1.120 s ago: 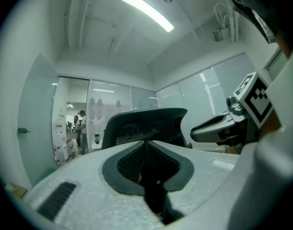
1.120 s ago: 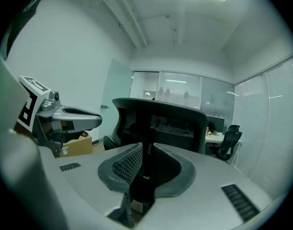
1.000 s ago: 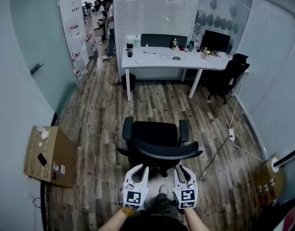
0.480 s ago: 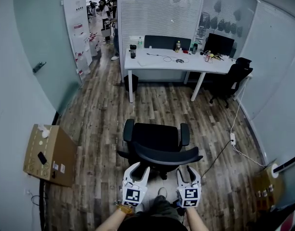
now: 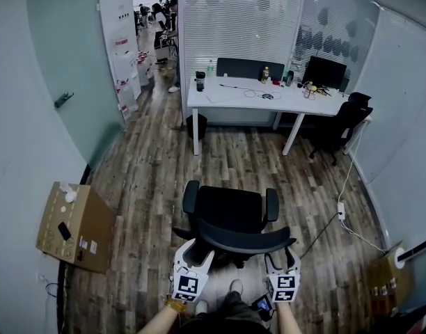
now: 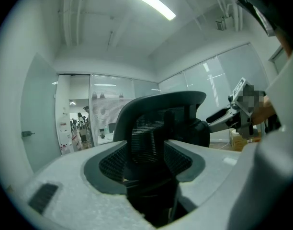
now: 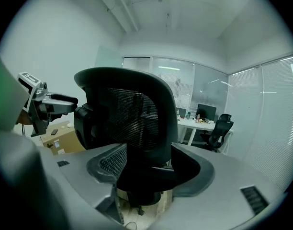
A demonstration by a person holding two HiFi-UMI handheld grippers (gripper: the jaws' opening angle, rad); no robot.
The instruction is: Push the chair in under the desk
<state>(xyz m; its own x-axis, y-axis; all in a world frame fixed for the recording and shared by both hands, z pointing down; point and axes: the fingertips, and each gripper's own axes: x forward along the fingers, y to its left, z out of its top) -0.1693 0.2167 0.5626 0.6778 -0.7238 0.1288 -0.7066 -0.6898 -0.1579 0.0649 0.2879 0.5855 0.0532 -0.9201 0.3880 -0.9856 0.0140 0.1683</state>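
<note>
A black mesh office chair stands on the wood floor with its back toward me, a good way short of the white desk. My left gripper is at the left end of the backrest, and my right gripper is at its right end. Both sets of jaws have just been opening and stand apart. In the left gripper view the backrest fills the gap ahead of the left gripper, and the pads do not press on it. The right gripper likewise frames the backrest.
A cardboard box sits by the left wall and a smaller box at the right. A second black chair stands at the desk's right end, with a bin under its left end. A cable and power strip lie on the floor at the right.
Both grippers' fingers have spread wider apart. Both have moved forward to the backrest's ends. The chair and desk sit lower in the head view.
</note>
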